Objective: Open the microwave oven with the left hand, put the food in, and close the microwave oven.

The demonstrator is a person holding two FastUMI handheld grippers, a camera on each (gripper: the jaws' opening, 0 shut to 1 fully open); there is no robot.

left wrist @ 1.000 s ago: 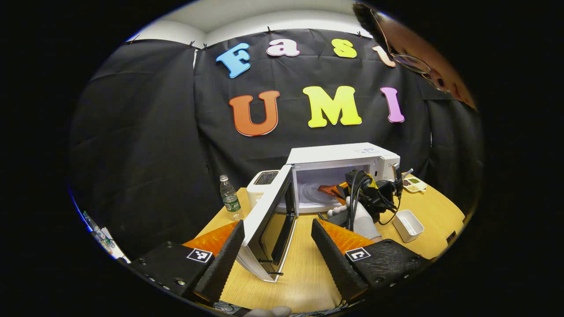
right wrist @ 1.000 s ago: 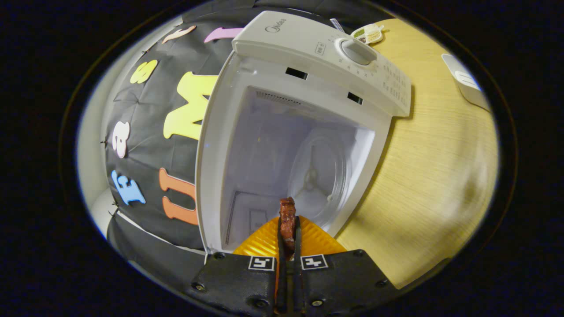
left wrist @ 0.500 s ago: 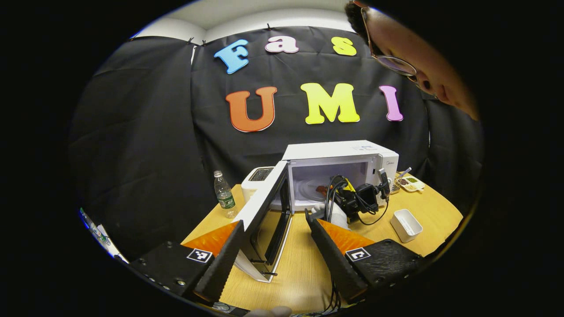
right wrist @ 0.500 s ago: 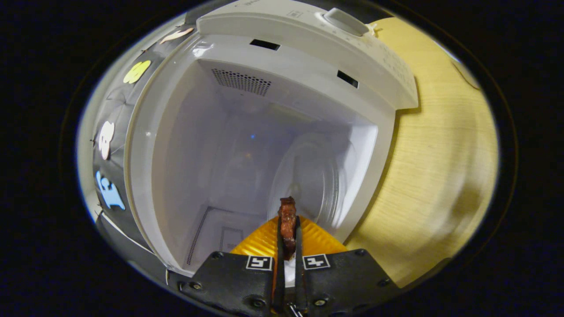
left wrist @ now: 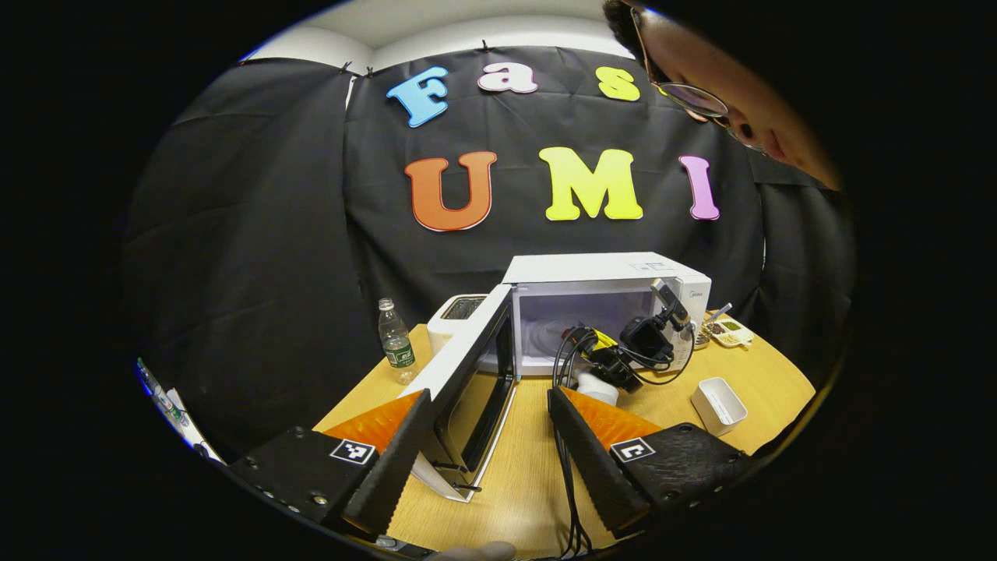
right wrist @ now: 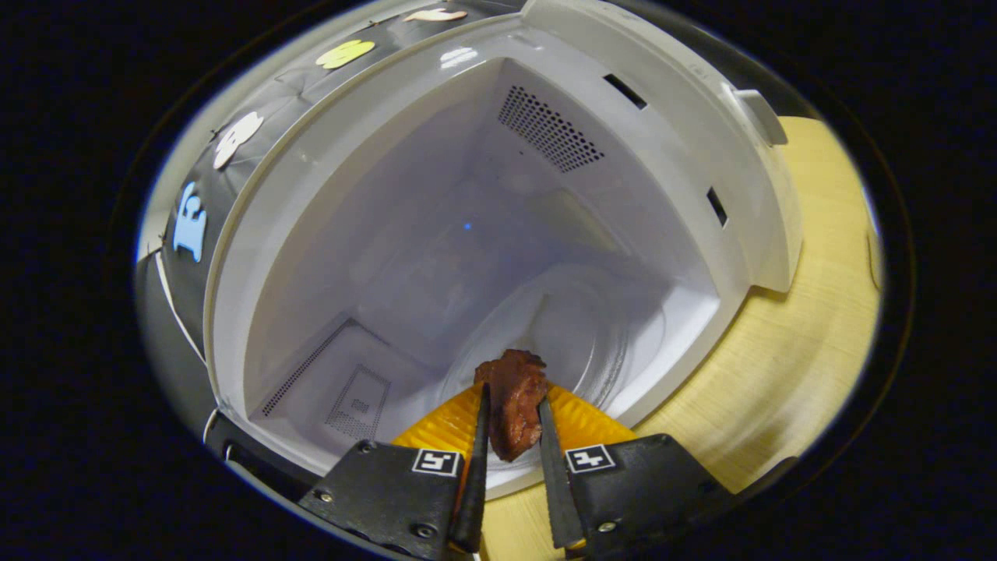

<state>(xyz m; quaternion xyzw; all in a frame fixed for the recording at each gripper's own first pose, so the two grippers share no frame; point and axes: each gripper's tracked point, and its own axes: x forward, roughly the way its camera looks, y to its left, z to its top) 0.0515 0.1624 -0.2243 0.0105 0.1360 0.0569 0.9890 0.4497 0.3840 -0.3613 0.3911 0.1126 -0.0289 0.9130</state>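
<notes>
Microwave (left wrist: pixel 607 273): sitting centre frame in the left gripper view on the table (left wrist: pixel 530 483), door (left wrist: pixel 467 374) swinging wide open toward lower centre.

Left gripper (left wrist: pixel 487 444): hanging at bottom of that view, fingers spread wide, gripping nothing; the door's edge is showing between them.

Right gripper (right wrist: pixel 510 460): at bottom centre of the right gripper view, reaching into the cavity mouth; both fingers are pressing on the food (right wrist: pixel 512 401), though parted slightly. In the left gripper view it is showing at the oven opening (left wrist: pixel 623 351), cables trailing.

Food: a dark reddish-brown piece, hovering over the near rim of the turntable (right wrist: pixel 561 335).

Bottle (left wrist: pixel 393 341), toaster (left wrist: pixel 459 315): standing left of the oven.

Tub (left wrist: pixel 720 401), tray (left wrist: pixel 724 329): lying right of it.
</notes>
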